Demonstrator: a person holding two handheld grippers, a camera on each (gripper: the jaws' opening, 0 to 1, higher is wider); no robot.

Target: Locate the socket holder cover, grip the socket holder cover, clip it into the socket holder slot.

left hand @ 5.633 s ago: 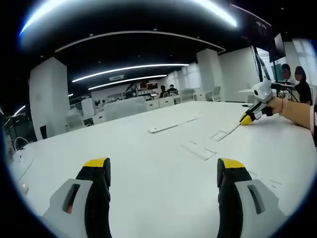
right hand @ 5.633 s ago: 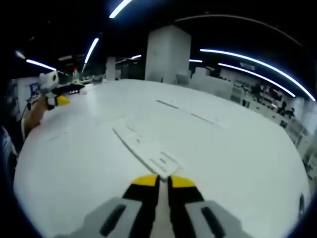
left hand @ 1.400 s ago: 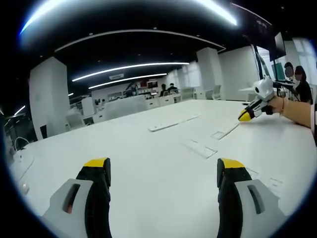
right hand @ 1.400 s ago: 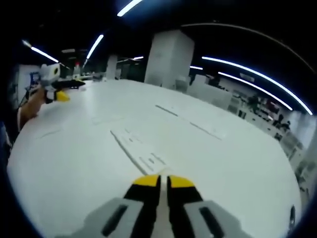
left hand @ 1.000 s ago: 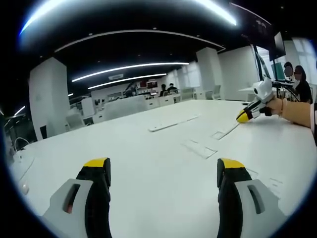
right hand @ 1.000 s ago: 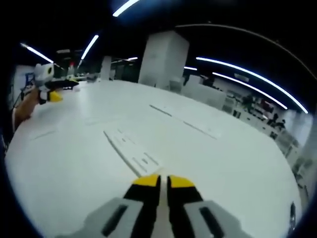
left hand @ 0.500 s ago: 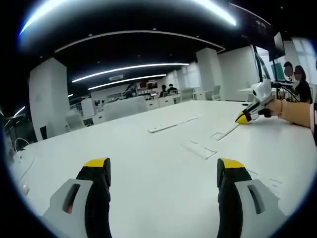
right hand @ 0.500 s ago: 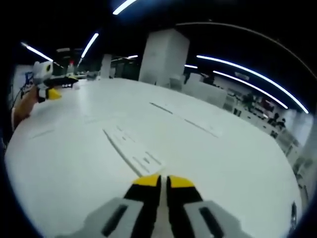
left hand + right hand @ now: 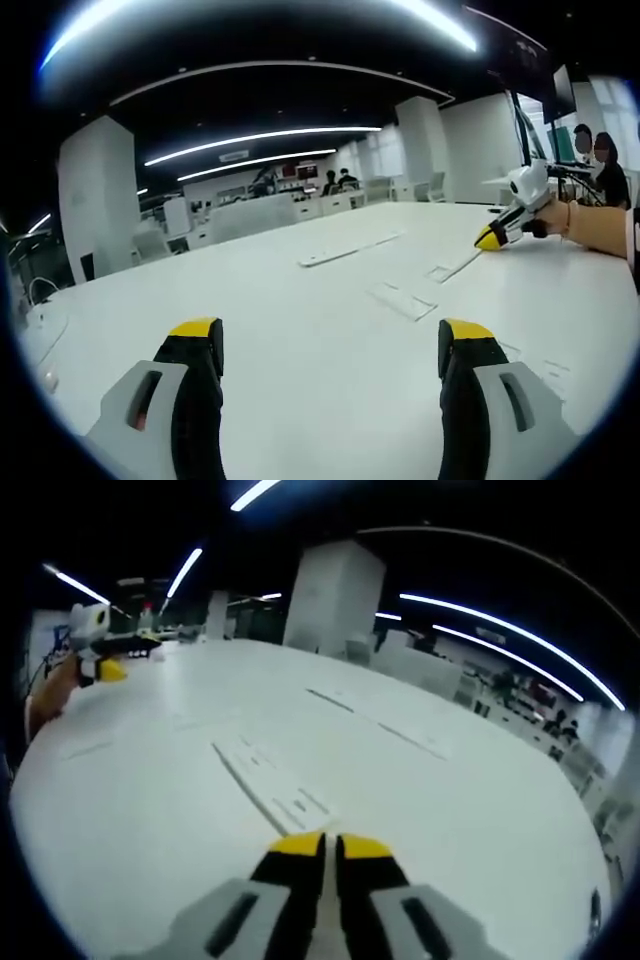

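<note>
On a broad white table (image 9: 300, 330) in an open-plan office, a socket holder assembly job appears to be at the gripping stage. In the right gripper view, the right gripper (image 9: 320, 842) has its yellow-tipped jaws drawn together at the near end of a long, flat white strip (image 9: 268, 778), most likely the socket holder cover, which runs away from the jaw tips up and to the left; the jaws look pressed together over its near end, though whether they actually pinch the strip or merely rest at its edge cannot be told. In the left gripper view the same gripper (image 9: 490, 238) shows far off to the upper right, yellow tip down at the end of that strip (image 9: 452, 267), with the person's hand (image 9: 590, 222) behind it. The left gripper (image 9: 330, 345) waits with jaws wide apart and nothing between them, low over bare table; ahead of its right jaw lies a short flat white piece (image 9: 401, 300), and farther out, roughly centred between the jaws, a longer white bar (image 9: 345, 250), possibly the holder with its slot. In the right gripper view the left gripper (image 9: 112, 670) appears small, far upper left. Judged from this, the cover is located and perhaps gripped; clipping it into the slot is not yet done.
</note>
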